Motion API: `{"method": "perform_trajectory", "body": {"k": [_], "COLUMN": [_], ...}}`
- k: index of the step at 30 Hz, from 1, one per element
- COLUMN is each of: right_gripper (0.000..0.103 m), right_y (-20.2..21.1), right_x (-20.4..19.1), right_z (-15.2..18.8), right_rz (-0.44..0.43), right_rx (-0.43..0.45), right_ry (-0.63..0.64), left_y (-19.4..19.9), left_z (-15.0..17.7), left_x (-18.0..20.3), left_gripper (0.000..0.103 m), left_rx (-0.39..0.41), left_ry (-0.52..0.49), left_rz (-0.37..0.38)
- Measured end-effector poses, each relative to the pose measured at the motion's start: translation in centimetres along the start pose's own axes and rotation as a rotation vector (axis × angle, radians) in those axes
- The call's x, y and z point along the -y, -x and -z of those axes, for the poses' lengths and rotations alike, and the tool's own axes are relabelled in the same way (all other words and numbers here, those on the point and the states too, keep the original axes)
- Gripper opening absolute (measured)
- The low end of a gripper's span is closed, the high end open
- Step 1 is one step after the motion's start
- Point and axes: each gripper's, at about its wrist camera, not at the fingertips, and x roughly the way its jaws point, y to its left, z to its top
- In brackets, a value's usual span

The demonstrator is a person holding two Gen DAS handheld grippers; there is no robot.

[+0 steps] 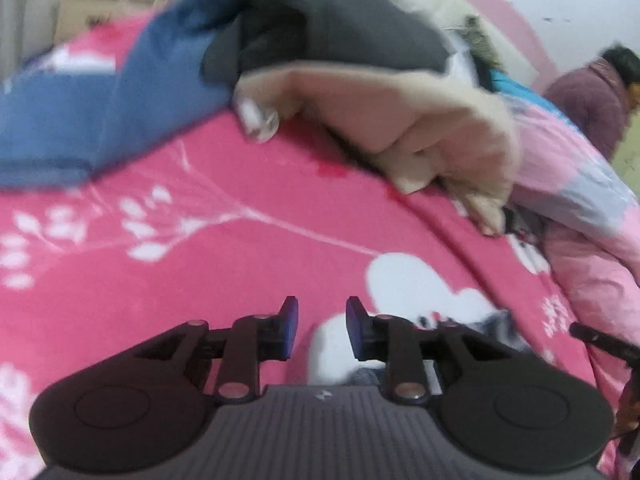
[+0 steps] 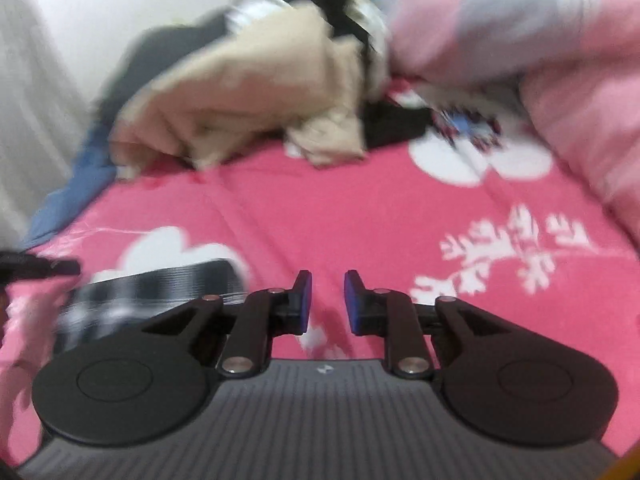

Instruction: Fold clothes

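While nothing is gripped, the left gripper [image 1: 322, 328] and right gripper [image 2: 325, 302] are held slightly spread over the pink flower-printed bedspread [image 1: 240, 280] — seemingly readied for the crumpled beige garment [image 1: 400, 120], heaped toward its far edge.

Right wrist view motion-blurred: beige garment [image 2: 240, 96] edges smeared, the dark item [image 2: 394, 124] beside it unreadable. Grey jacket [image 1: 340, 20] behind the beige garment is cut by the top edge. Person [image 1: 596, 100] cropped at the right edge.
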Motion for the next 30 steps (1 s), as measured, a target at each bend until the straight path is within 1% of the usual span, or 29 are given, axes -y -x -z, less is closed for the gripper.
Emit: {"method": "perform_trajectory", "body": {"k": [2, 3, 5, 6, 8, 9, 10, 11, 12, 14, 16, 18, 20, 21, 22, 24, 26, 27, 28, 29, 30], "right_gripper": [0.018, 0.018, 0.017, 0.015, 0.015, 0.015, 0.015, 0.015, 0.015, 0.015, 0.017, 0.017, 0.017, 0.017, 0.017, 0.017, 0.017, 0.017, 0.017, 0.018, 0.018], "right_y": [2.3, 3.1, 4.1, 3.8, 2.5, 1.9, 1.4, 0.8, 1.7, 4.8, 7.6, 9.2, 9.2, 8.6, 7.4, 5.2, 3.5, 3.7, 4.6, 5.7, 6.4], "right_x": [-1.7, -2.9, -5.0, -5.4, -5.9, -5.8, -5.5, -5.3, -5.5, -6.5, -7.9, -9.6, -10.6, -10.9, -10.9, -10.5, -9.6, -9.6, -9.7, -10.0, -10.0], "right_z": [0.9, 1.6, 3.5, 4.6, 6.9, 7.9, 8.7, 9.5, 9.4, 8.3, 7.6, 7.2, 7.1, 7.3, 8.1, 9.9, 11.7, 11.5, 10.7, 10.0, 9.7], "right_rz": [-0.116, -0.158, -0.217, -0.197, -0.115, -0.040, 0.049, 0.138, 0.158, 0.141, 0.096, 0.012, -0.081, -0.118, -0.131, -0.123, -0.085, -0.073, -0.073, -0.076, -0.087], "right_rx": [0.021, 0.013, -0.020, -0.058, -0.152, -0.187, -0.218, -0.249, -0.233, -0.163, -0.105, -0.078, -0.082, -0.104, -0.143, -0.217, -0.269, -0.280, -0.263, -0.238, -0.223], "right_ry": [0.069, 0.126, 0.245, 0.288, 0.361, 0.408, 0.459, 0.509, 0.525, 0.528, 0.571, 0.597, 0.600, 0.595, 0.594, 0.602, 0.620, 0.600, 0.572, 0.544, 0.527], "left_y": [1.8, 2.4, 2.8, 2.5, 0.8, 0.2, 0.2, 1.0, 2.1, 4.5, 6.2, 6.3, 5.1, 4.5, 4.2, 4.2, 5.4, 6.3, 7.1, 7.9, 8.7], "left_z": [0.8, 1.4, 3.2, 4.2, 6.1, 6.7, 6.9, 6.8, 6.6, 6.6, 7.6, 9.7, 12.5, 14.0, 15.3, 17.1, 17.2, 17.0, 16.7, 16.6, 16.8], "left_x": [2.0, 3.2, 5.9, 7.1, 8.9, 9.2, 9.2, 9.0, 8.7, 8.7, 9.4, 10.3, 10.8, 11.0, 11.0, 11.2, 11.3, 11.3, 11.1, 10.7, 10.3], "left_gripper": [0.031, 0.031, 0.035, 0.036, 0.035, 0.034, 0.028, 0.028, 0.028, 0.030, 0.030, 0.030, 0.029, 0.029, 0.029, 0.029, 0.029, 0.029, 0.030, 0.033, 0.033], "left_rx": [-0.017, -0.037, -0.084, -0.106, -0.173, -0.197, -0.201, -0.182, -0.157, -0.140, -0.166, -0.213, -0.299, -0.326, -0.340, -0.354, -0.355, -0.357, -0.362, -0.389, -0.429], "left_ry": [-0.086, -0.137, -0.249, -0.301, -0.386, -0.410, -0.417, -0.410, -0.401, -0.414, -0.485, -0.528, -0.526, -0.535, -0.558, -0.603, -0.628, -0.630, -0.628, -0.625, -0.624], "left_rz": [0.051, 0.091, 0.181, 0.204, 0.184, 0.157, 0.114, 0.115, 0.130, 0.174, 0.223, 0.263, 0.284, 0.281, 0.268, 0.245, 0.236, 0.245, 0.270, 0.308, 0.335]}}
